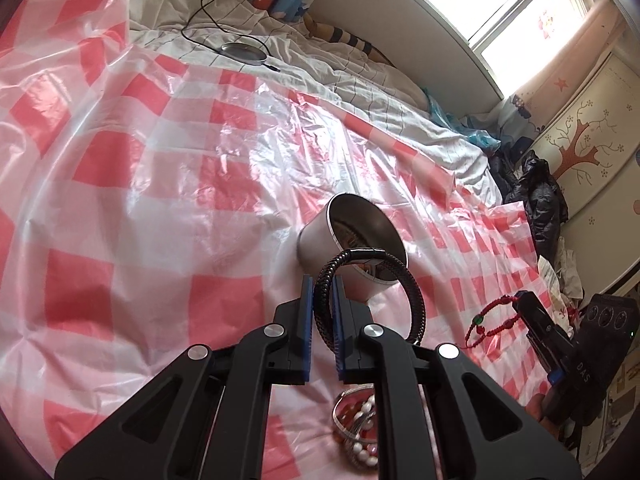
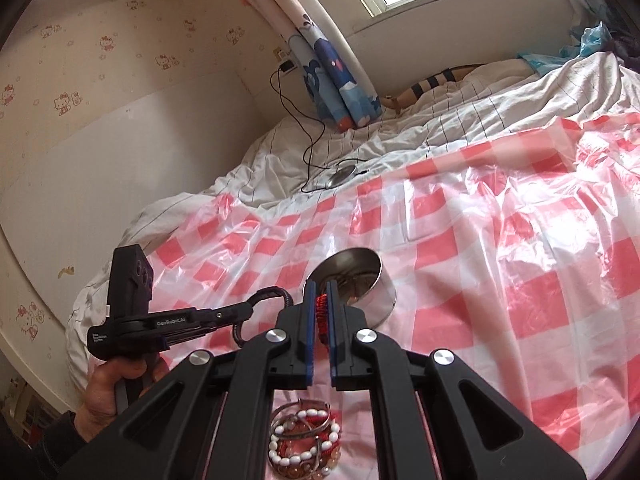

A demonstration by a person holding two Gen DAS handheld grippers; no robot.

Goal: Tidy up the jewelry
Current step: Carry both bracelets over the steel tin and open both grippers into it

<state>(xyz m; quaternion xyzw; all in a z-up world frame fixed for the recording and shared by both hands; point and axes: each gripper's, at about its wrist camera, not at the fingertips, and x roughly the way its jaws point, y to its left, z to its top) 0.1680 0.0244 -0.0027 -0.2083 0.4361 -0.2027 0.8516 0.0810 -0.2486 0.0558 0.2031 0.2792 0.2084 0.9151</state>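
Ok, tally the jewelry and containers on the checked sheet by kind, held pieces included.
Black braided bracelet, in the left gripper: 1
Red cord bracelet, in the right gripper: 1
Metal tin: 1
Loose pile of beaded and metal bracelets: 1 pile, pieces too tangled to count
Total: 4

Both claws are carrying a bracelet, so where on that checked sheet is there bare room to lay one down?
The checked plastic sheet is bare from the metal tin across to the charging disc, and also on the tin's far side in the right wrist view. It is crowded near the pile of bracelets just below the claws.
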